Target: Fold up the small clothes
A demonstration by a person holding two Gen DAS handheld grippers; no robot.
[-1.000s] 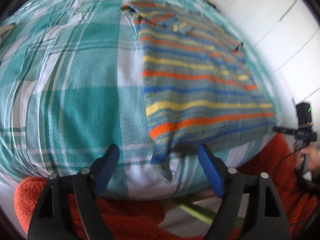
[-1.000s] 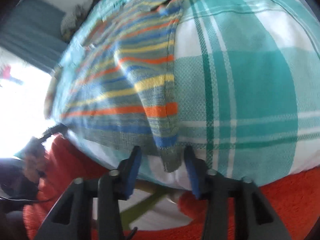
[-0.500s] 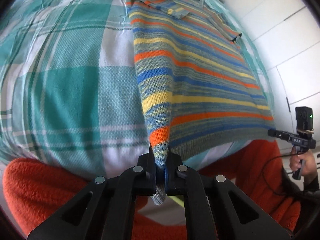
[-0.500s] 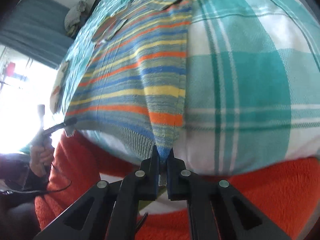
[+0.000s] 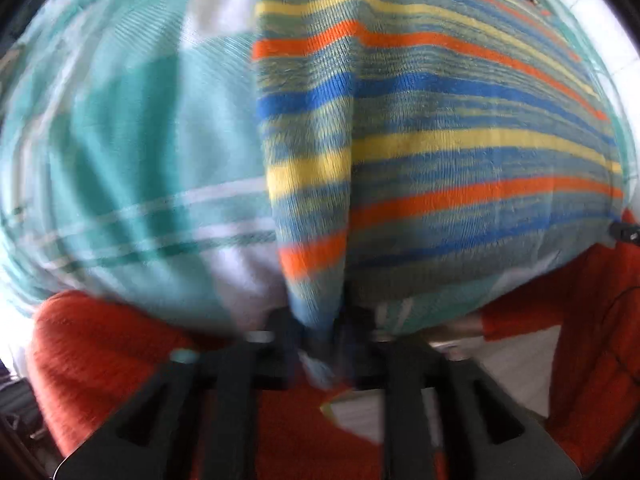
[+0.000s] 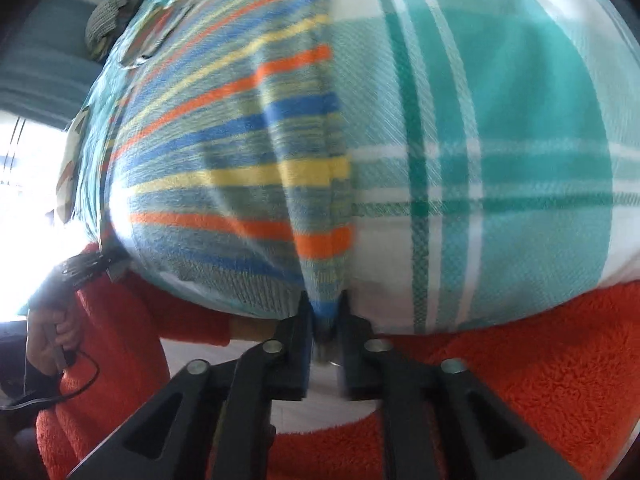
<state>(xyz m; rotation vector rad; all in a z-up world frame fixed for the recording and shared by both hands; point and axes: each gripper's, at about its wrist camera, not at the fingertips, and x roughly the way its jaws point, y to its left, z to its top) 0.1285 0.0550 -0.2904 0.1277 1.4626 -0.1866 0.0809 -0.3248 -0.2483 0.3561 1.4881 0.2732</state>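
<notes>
A small knitted garment striped in blue, orange, yellow and grey-green lies spread on a teal-and-white plaid bedcover, its near hem at the cover's front edge. The left gripper and right gripper each have a hem corner between their jaws, which are opening. Orange fleece fabric lies below the cover's edge.

You have a bed covered by a teal-and-white plaid bedspread, which fills most of both views. In the left wrist view, white panelled cupboard doors stand beyond its far edge. In the right wrist view, strong daylight pours in from a window at the left, washing that side out. A teal-grey curtain hangs above it, and a small grey checked bundle lies nearby.
</notes>
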